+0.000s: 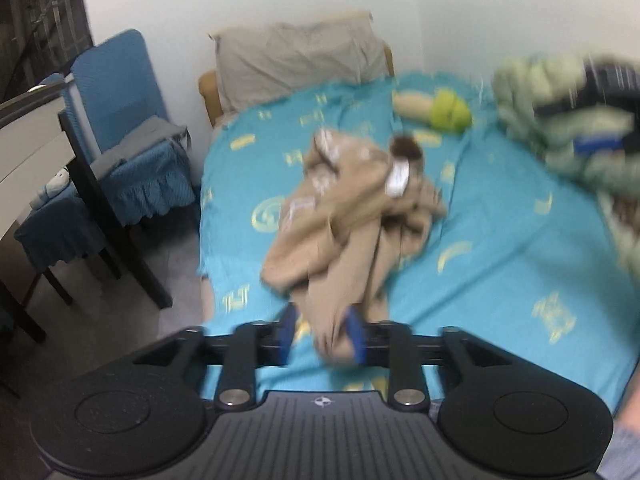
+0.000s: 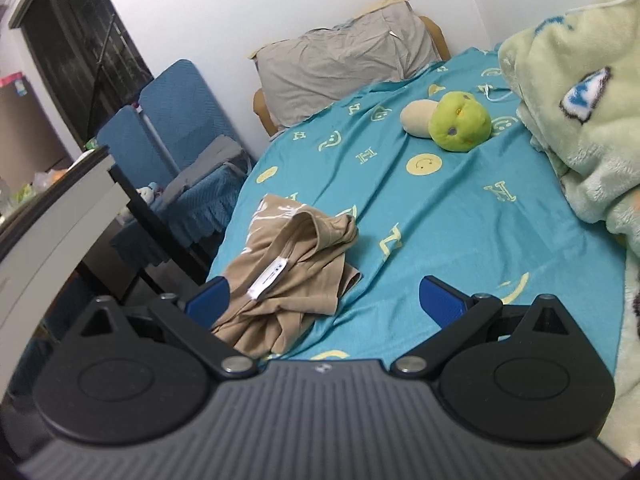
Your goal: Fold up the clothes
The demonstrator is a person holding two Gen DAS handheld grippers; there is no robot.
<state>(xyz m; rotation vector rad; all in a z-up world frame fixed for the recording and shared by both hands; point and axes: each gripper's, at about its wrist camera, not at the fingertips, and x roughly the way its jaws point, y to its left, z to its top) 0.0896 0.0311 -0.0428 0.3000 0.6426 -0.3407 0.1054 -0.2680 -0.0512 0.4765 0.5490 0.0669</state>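
Tan garment (image 1: 352,204): crumpled on teal bedsheet (image 1: 500,248); near end pinched between left hand-held gripper (image 1: 325,334) fingers; right hand-held gripper (image 2: 324,300) spread wide, empty, above garment's near end

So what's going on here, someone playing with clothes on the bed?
A person is holding a two-finger gripper in each hand to fold clothes. The left gripper has its blue fingers closed on a crumpled tan garment lying on the turquoise bedsheet. The right gripper is open above the bed, holding nothing. The garment is not folded yet. A green plush toy sits further up the bed.
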